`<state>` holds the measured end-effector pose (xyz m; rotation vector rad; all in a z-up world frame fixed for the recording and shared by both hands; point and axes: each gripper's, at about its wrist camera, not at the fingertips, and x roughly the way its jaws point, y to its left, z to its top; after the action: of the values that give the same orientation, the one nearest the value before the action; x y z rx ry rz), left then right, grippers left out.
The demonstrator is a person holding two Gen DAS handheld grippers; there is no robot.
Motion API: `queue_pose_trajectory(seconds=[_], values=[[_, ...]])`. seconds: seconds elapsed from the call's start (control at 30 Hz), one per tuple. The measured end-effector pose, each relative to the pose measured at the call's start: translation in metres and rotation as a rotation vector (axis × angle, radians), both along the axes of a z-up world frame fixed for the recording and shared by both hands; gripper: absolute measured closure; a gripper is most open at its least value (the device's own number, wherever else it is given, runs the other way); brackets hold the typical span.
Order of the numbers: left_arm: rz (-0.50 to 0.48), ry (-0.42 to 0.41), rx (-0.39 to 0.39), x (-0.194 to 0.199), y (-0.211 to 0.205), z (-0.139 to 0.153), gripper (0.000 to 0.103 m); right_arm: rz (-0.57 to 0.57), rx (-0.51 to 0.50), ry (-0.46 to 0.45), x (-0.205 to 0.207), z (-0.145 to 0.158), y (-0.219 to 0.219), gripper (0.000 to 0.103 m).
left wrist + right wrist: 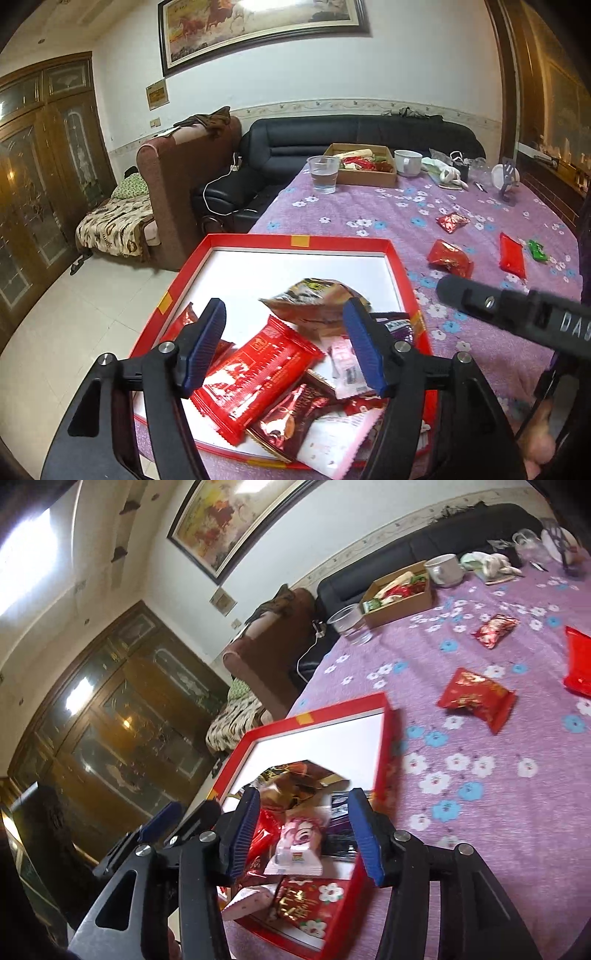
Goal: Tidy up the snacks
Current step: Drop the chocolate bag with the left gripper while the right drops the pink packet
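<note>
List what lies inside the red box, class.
Inside the red box: a red wafer pack, a brown foil bag, a purple packet and pink-white packets, overlapping. What lies beneath the pile is covered.

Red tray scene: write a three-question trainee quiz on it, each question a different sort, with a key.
1. True or false: the red tray already holds several snack packets.
2. Multiple choice: the clear cup stands A) inside the tray, B) beside the cardboard box, C) on the sofa.
3. Fill in: the left tool hovers with its jaws ____ above the big red packet.

Key: 1 true. 2 B. 3 open; the right tool is open too, and loose snacks such as a red pouch lie outside on the purple tablecloth.
</note>
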<state>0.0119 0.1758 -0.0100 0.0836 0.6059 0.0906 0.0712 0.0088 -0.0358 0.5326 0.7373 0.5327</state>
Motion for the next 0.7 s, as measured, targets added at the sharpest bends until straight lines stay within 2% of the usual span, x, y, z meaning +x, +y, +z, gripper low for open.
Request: queue_pose_trajectory(seconds=[0.17,0.27,0.7], values=[[-0.023,0.009,0.014,-0.002,-0.015,0.000,0.036,-0.044,0.032,0.004,-0.002,0.000,-0.027,0.047],[-0.041,0.005,0.030,-0.004,-0.027,0.001,0.025,-0.068,0.048,0.007,-0.003,0.000,-0.043,0.046],[-0.146,0.043,0.084,-0.001,-0.079,-0.007,0.024,-0.251,0.116,0.022,-0.010,-0.007,-0.147,0.041]])
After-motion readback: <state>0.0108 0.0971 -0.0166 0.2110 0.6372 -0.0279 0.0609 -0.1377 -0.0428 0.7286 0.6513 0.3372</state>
